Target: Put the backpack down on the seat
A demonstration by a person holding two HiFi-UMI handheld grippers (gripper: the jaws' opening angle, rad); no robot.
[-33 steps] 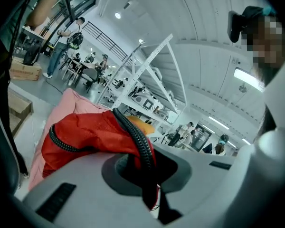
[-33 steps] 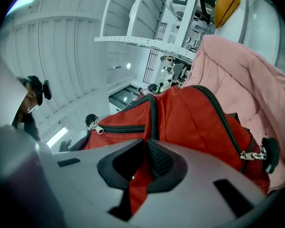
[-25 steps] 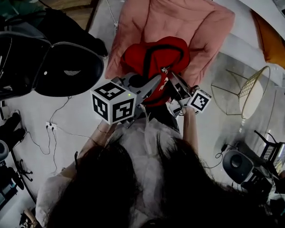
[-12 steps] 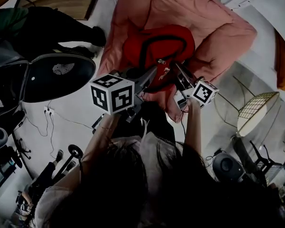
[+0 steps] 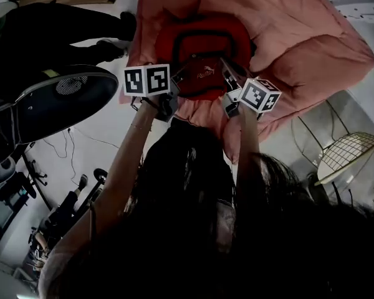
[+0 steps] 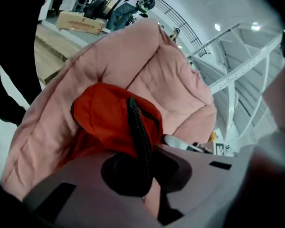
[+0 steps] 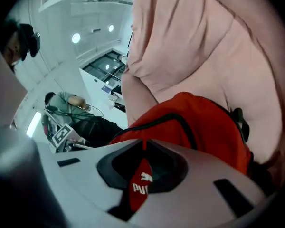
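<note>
Both tongs are clamped tight on the red backpack (image 5: 202, 42): the left gripper (image 5: 174, 85) is pinching its black zipper edge and the right gripper (image 5: 229, 80) a red logo tab, likely steadying it two-handed as it is settling into the pink seat (image 5: 311, 42). Only the gripper views are showing those pinches - the head view alone is showing the bag centred against the cushion.

backpack (image 5: 206, 58) on seat (image 5: 311, 42), office chair (image 5: 50, 104) left of seat
</note>
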